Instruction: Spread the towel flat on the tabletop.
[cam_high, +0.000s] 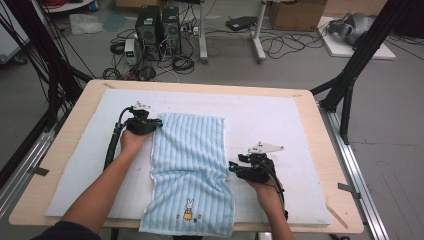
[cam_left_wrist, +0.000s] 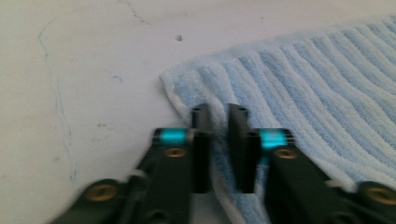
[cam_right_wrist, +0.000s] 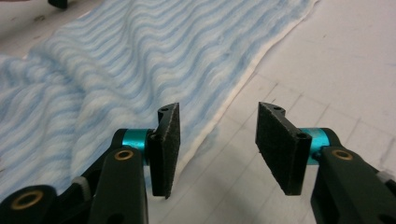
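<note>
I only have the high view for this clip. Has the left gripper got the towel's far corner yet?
Observer: In the left gripper view the left gripper has its jaws narrowed over the towel edge beside that corner, with a slim gap between the pads.
Operator: And the right one?
Observer: The right gripper stands wide open, its jaws straddling bare mat just off the towel's white hem.
Operator: Any print near the jaws?
Observer: No, only blue stripes there.
</note>
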